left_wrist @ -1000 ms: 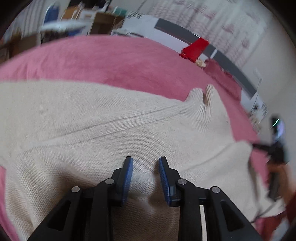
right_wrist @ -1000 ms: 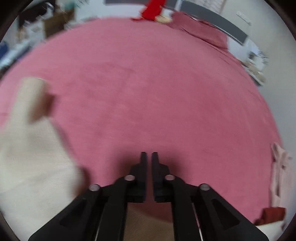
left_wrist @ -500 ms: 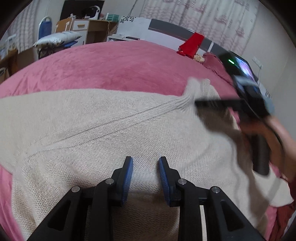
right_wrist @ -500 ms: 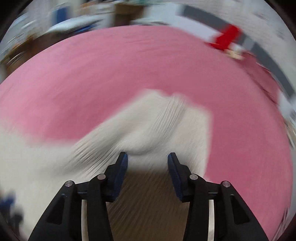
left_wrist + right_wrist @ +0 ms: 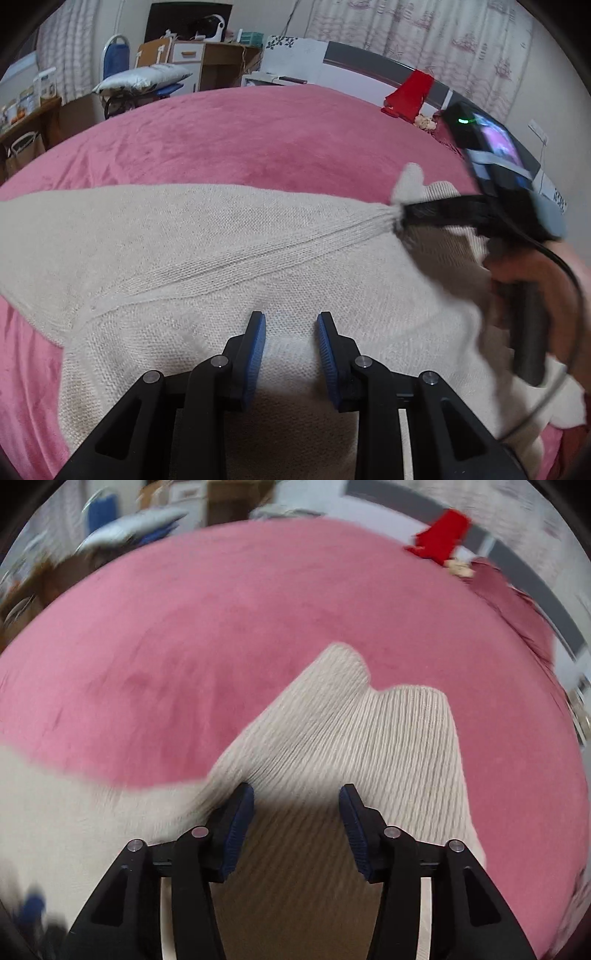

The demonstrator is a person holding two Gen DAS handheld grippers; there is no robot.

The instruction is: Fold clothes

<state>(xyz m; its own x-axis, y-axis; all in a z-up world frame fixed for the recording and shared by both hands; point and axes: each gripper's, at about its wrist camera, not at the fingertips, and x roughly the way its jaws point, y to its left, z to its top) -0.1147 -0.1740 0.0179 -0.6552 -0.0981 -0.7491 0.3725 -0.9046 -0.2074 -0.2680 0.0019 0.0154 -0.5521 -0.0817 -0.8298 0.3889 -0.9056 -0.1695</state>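
Observation:
A cream knit sweater (image 5: 184,258) lies spread across the pink bed cover (image 5: 240,140). My left gripper (image 5: 291,328) is low over its near edge, and a bunched fold of knit fills the narrow gap between the blue pads. One sleeve runs to the right and ends in a ribbed cuff (image 5: 369,720). My right gripper (image 5: 297,801) hovers over that cuff with its jaws opening. The ribbed knit lies under and between the pads, which do not press on it. In the left wrist view the right gripper (image 5: 400,218) sits at the cuff (image 5: 410,177), held by a hand (image 5: 532,280).
A red cloth (image 5: 408,92) hangs on the grey headboard (image 5: 369,62) at the far side of the bed. A dark red pillow (image 5: 517,609) lies at the right. A chair with a pillow (image 5: 144,79) and wooden drawers (image 5: 207,62) stand beyond the bed's left edge.
My right gripper has swung left from over bare pink cover to the sleeve cuff, and its jaws have spread from shut to wide. The left gripper has stayed put.

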